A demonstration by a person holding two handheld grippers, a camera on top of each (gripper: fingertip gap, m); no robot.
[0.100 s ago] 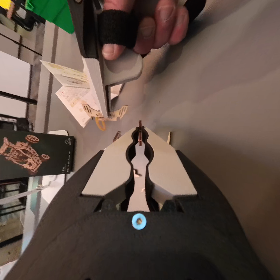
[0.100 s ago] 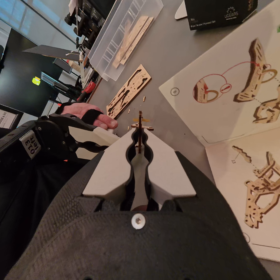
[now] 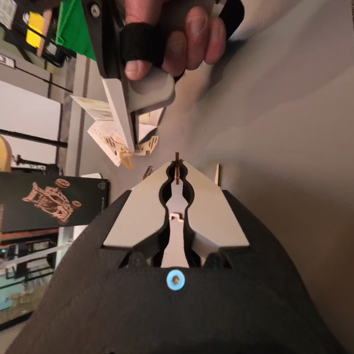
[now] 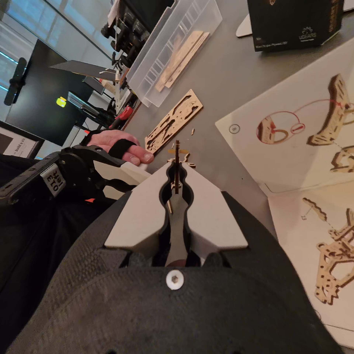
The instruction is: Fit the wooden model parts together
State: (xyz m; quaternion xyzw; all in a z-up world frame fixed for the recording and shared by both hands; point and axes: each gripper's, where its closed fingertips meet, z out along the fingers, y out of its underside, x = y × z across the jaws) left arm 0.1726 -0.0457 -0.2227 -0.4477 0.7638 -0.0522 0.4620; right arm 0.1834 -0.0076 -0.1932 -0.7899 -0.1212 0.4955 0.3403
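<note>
Left gripper (image 3: 177, 164): I see its jaws closed down narrow on a thin dark wooden strip (image 3: 177, 172), held edge-on, with both tips pressing its faces.
Strip in the left gripper: it sticks out a little past the fingertips and runs back between the pads; a small pale wooden offcut (image 3: 176, 217) lies on the bench behind it, seen through the gap.
Right gripper (image 4: 177, 164): I see it clamped on a flat pale wooden frame piece (image 3: 138, 145), which my right-hand view shows edge-on as a dark line between the tips.
Frame piece: its two slotted wings spread to either side of the fingers, and a yellowish loop (image 3: 127, 161) hangs at its lower end.
Relative position: the frame piece sits just ahead and to the left of the left gripper's strip, near but apart.
Bench (image 4: 220, 80): grey; a punched-out wooden sheet (image 4: 172, 122) lies beyond the grippers, with an open instruction booklet (image 4: 287, 153) to the right, a clear plastic tray (image 4: 172, 51) and a black kit box (image 4: 291, 23) farther off.
</note>
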